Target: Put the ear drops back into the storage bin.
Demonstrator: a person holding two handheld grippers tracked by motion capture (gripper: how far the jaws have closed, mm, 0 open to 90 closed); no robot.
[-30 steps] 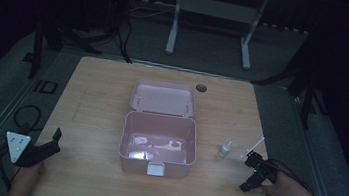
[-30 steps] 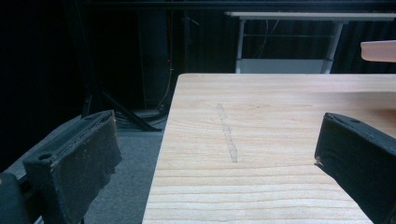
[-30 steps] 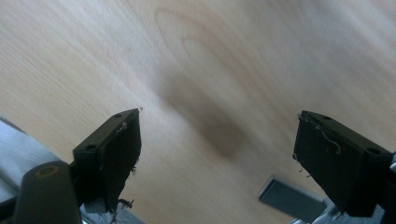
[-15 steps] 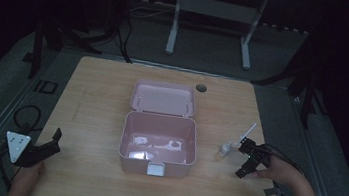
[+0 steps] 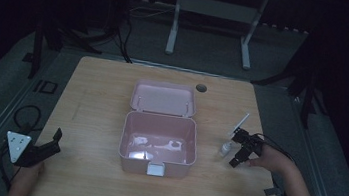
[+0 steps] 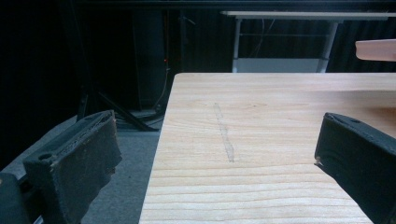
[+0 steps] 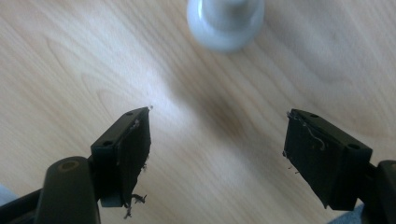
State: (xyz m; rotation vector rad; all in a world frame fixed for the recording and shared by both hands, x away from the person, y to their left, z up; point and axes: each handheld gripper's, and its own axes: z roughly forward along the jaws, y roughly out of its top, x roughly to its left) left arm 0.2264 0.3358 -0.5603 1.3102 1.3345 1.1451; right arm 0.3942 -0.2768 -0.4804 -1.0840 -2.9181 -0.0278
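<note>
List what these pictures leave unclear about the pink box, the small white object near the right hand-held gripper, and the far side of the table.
- Pink box, high view: its pale contents are too small and washed out by glare to identify.
- Small white object, right gripper view: blurred and cut off by the top edge; in the high view too small to name.
- Table, left gripper view: its right side is cut off by the frame.
</note>
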